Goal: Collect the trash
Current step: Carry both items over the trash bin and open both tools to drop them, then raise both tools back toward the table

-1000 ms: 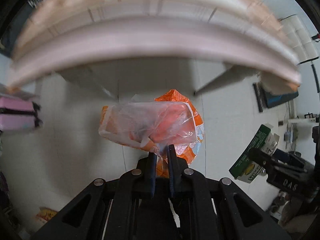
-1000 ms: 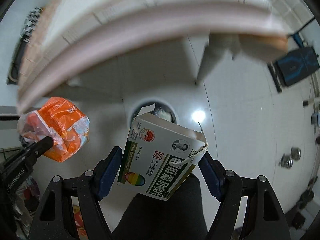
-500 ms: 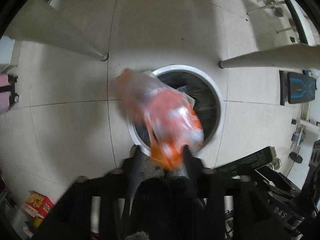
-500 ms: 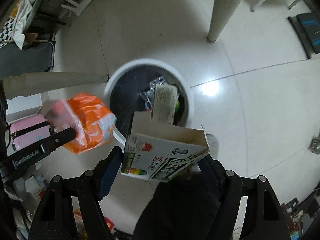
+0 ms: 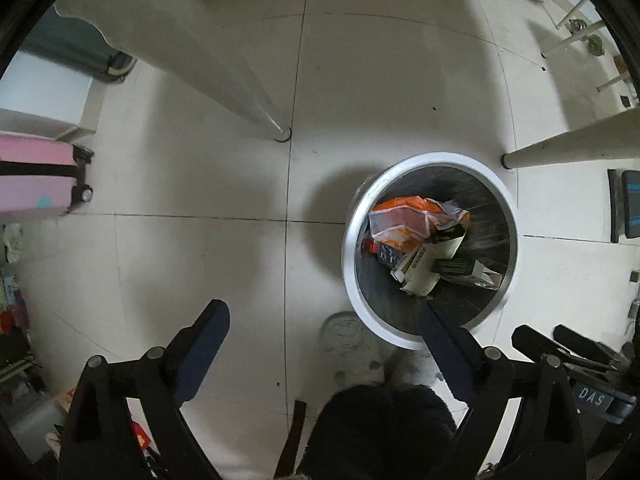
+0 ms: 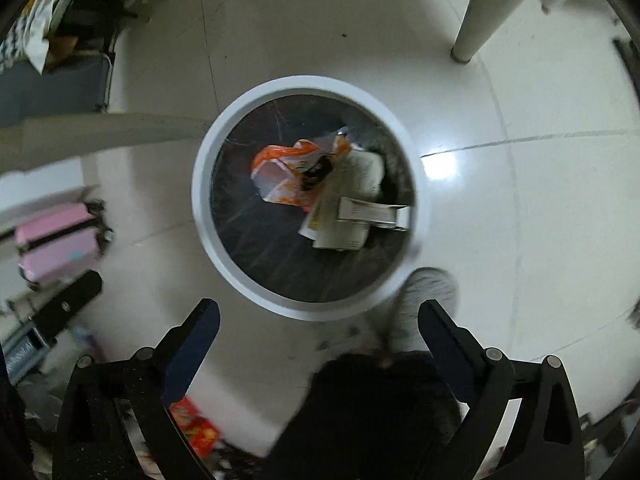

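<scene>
A round bin with a white rim [image 5: 349, 248] and a dark liner stands on the tiled floor. Inside it lie an orange-and-clear plastic bag [image 5: 412, 220] and a green-and-white carton [image 5: 440, 270]. In the right wrist view the same bin rim [image 6: 202, 200] holds the orange bag [image 6: 280, 172] and the carton [image 6: 360, 216]. My left gripper [image 5: 322, 310] hangs above the floor just left of the bin, its jaws opening with nothing between them. My right gripper [image 6: 318, 306] hovers over the bin's near edge, its jaws also opening and empty.
White table legs [image 5: 256, 100] [image 5: 560, 148] [image 6: 476, 20] stand around the bin. A pink suitcase [image 5: 36, 184] lies at the left. A person's grey shoe [image 6: 424, 304] and dark trouser leg [image 5: 384, 420] are close to the bin. Clutter lines the lower left floor.
Both grippers dropped from under the table toward the bin. The left let go of the orange bag and the right let go of the carton; both now lie in the bin.
</scene>
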`<state>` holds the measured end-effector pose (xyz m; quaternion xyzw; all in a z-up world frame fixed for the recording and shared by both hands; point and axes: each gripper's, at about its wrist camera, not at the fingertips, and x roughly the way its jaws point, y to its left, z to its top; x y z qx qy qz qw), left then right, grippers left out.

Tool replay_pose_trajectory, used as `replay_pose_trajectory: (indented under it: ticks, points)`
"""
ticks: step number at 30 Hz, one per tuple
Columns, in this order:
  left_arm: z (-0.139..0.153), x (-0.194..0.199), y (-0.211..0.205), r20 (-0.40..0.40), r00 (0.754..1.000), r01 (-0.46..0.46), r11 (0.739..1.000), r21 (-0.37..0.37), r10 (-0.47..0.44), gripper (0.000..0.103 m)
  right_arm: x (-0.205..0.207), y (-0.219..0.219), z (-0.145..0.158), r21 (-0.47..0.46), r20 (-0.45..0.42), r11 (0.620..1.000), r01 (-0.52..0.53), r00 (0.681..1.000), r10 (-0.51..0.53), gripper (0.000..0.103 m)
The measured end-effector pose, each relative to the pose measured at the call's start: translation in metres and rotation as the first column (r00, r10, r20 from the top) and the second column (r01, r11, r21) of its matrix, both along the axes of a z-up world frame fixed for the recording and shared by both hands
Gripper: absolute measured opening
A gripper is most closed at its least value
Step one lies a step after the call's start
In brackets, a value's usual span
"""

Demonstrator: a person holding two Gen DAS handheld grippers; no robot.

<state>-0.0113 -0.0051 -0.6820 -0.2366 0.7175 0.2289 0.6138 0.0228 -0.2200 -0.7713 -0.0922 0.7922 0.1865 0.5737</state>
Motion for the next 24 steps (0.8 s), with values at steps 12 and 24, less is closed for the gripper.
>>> replay_pose_trajectory:
  ticks: [12,24]
  points:
    - [0.06,0.0,-0.014,0.046,0.998,0.037,0.999,0.025,-0.038,0.096,0.009,-0.003,0.094,-0.111,0.165,0.991,-0.076,0.982,0.093,0.101]
    - [0.175,-0.019,-0.033,0.101,0.994,0.047,0.999,0.005,-0.047,0.096,-0.009,0.0,0.239,-0.091,0.236,0.99,-0.107,0.964,0.126,0.101]
